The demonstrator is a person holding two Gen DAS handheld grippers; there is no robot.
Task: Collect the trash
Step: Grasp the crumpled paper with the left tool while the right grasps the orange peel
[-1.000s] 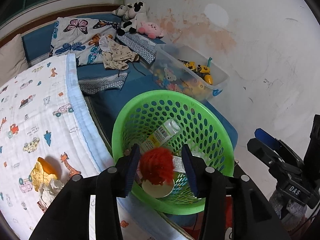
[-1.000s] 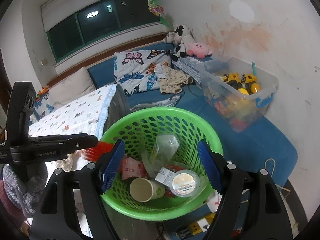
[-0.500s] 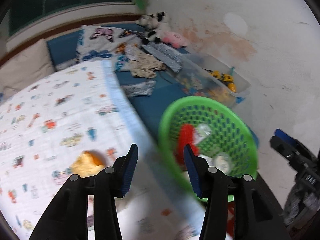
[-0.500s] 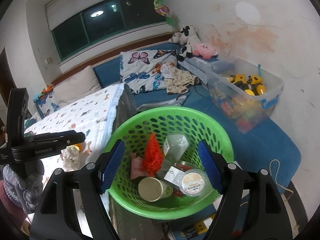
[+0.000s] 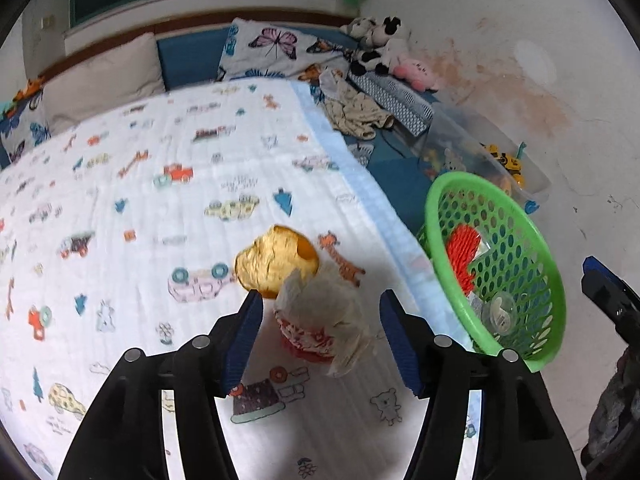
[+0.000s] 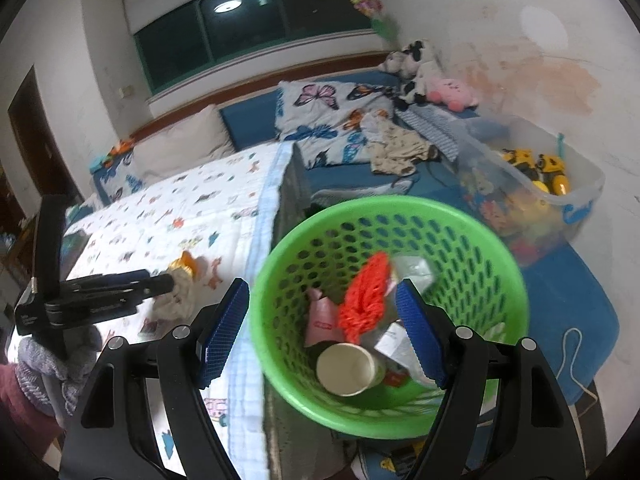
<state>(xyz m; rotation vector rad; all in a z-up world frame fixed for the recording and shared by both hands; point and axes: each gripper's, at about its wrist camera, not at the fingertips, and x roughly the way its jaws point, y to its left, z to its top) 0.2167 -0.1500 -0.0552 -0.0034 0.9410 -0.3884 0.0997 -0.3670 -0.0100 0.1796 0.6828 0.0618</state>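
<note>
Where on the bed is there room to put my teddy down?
The quilt is bare between the beige pillow and the yellow wrapper. It is crowded by the wrapper and crumpled paper, and around the clothes and plush toys. The green basket is full.

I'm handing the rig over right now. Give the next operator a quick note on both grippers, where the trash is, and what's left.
Left gripper: open, jaws either side of a crumpled wrapper on the quilt, not yet closed on it.
Right gripper: open, holding nothing, poised at the green basket.
Done: red pom-pom, paper cup, pink packet and other bits lie in the basket.
Left: grab the wrapper, then the yellow crumpled piece touching it just behind, and drop both in the basket.
</note>
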